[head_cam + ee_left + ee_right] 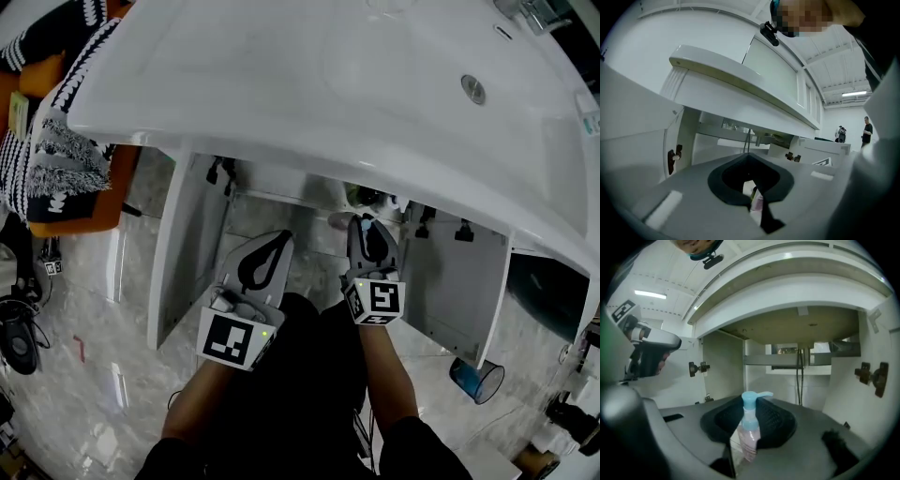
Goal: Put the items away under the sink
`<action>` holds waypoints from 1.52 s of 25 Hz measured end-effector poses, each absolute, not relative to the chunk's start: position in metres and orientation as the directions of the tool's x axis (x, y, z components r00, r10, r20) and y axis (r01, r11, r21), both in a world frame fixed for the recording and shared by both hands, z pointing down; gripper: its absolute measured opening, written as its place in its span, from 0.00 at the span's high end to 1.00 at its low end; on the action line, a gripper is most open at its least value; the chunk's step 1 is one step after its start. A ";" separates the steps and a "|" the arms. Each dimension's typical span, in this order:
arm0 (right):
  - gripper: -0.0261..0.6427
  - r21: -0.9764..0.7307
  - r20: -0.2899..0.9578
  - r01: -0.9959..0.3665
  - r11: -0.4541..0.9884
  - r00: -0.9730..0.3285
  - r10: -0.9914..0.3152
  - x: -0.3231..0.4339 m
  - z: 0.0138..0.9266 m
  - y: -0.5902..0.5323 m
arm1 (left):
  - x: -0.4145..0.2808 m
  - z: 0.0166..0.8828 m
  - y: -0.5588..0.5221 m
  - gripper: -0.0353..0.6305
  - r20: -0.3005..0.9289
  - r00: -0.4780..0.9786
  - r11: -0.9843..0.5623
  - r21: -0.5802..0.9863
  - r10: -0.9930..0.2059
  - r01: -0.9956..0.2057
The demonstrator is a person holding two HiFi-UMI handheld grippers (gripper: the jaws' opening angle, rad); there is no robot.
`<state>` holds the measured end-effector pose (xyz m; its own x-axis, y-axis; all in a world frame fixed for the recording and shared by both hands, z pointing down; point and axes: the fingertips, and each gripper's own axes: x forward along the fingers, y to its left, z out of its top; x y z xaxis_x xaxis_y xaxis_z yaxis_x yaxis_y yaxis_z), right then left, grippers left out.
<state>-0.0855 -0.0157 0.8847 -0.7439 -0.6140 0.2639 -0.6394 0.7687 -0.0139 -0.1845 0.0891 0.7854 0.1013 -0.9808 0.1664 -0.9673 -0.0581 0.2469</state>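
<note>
The white sink (281,84) fills the top of the head view, and the cabinet under it (281,211) stands open. Both grippers are held level in front of the opening. My right gripper (367,225) (751,422) is shut on a clear pink pump bottle (749,434) with a light blue pump head, held upright. My left gripper (279,238) (750,183) is shut on a small pink and white item (756,202), of which only a part shows between the jaws.
The cabinet doors (172,244) (461,291) hang open at both sides, with hinges (871,374) on the inner walls. A hose (801,376) runs down the cabinet's back. A blue cup (478,381) lies on the floor at right. Patterned fabric (56,141) lies at left.
</note>
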 end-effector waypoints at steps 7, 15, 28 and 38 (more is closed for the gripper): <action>0.83 -0.028 0.246 -0.646 0.763 -0.744 -0.621 -0.101 0.928 -0.039 | -0.194 0.816 0.085 0.94 0.137 0.085 -0.052 0.232 -0.987 -0.971; 0.83 -0.022 0.245 -0.658 0.753 -0.733 -0.634 -0.114 0.950 -0.060 | -0.203 0.833 0.089 0.94 0.102 0.061 -0.040 0.191 -0.993 -0.981; 0.83 -0.007 0.238 -0.682 0.731 -0.712 -0.661 -0.128 0.971 -0.088 | -0.202 0.839 0.088 0.94 0.135 0.081 -0.049 0.222 -0.988 -0.974; 0.83 -0.017 0.247 -0.687 0.727 -0.707 -0.663 -0.135 0.983 -0.090 | -0.205 0.843 0.091 0.94 0.136 0.081 -0.049 0.225 -0.987 -0.973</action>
